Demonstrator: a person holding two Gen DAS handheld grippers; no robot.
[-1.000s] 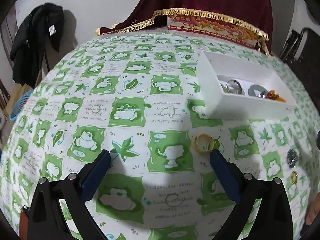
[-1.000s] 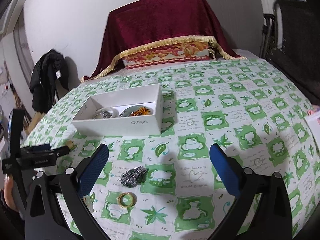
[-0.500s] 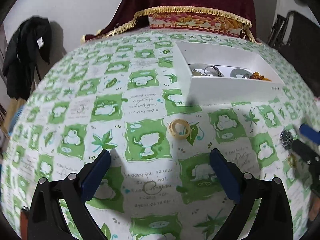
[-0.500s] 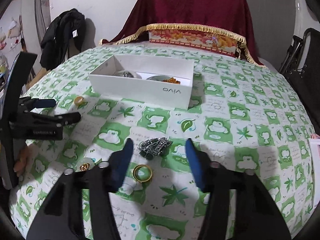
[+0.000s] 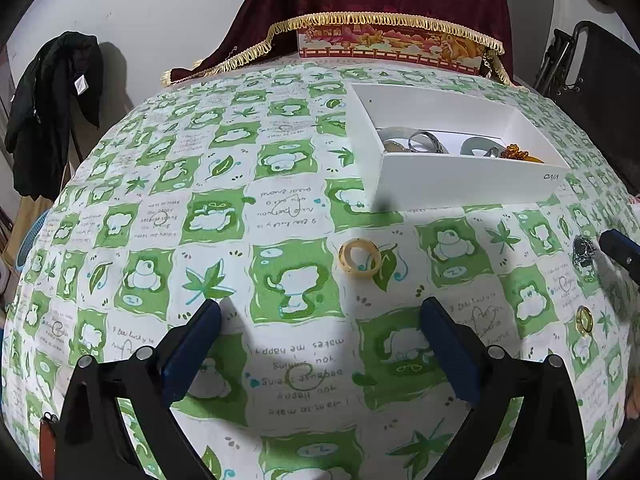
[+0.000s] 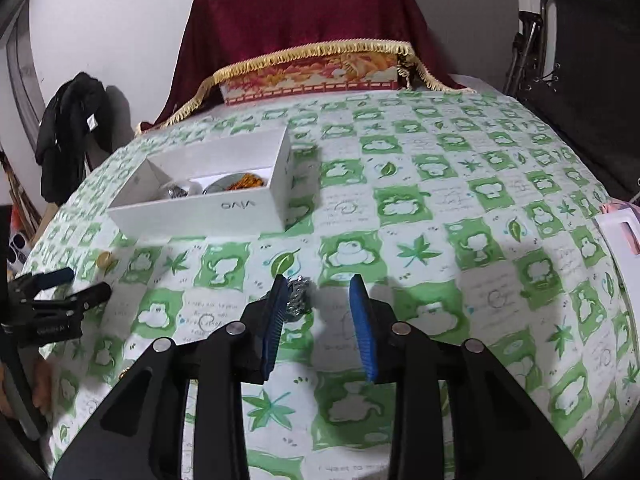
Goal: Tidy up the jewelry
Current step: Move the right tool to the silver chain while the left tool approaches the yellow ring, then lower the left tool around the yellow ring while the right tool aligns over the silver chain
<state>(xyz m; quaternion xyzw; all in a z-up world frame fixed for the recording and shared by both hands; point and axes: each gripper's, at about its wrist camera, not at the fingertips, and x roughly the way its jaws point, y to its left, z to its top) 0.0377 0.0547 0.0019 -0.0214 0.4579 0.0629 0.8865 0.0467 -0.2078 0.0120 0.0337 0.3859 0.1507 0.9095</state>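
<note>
A cream yellow ring (image 5: 359, 258) lies on the green checked tablecloth, just ahead of my open, empty left gripper (image 5: 320, 312). A white box (image 5: 460, 178) with several jewelry pieces inside stands beyond it; it also shows in the right wrist view (image 6: 200, 210). My right gripper (image 6: 320, 286) is partly closed, its jaws still apart, low over the cloth. A silver chain clump (image 6: 298, 294) lies against its left finger. The chain (image 5: 583, 248) and a gold ring (image 5: 584, 319) also show at the right of the left wrist view. The cream ring (image 6: 105, 258) shows far left.
A dark red cloth with gold fringe (image 6: 304, 20) covers a raised box at the table's back. A black garment (image 5: 52, 104) hangs at the left. A black chair (image 6: 580, 60) stands at the right. A white and pink object (image 6: 620, 232) lies at the right table edge.
My right gripper has narrowed its jaws and moved forward and down to the silver chain. My left gripper has moved slightly closer to the cream ring, still open.
</note>
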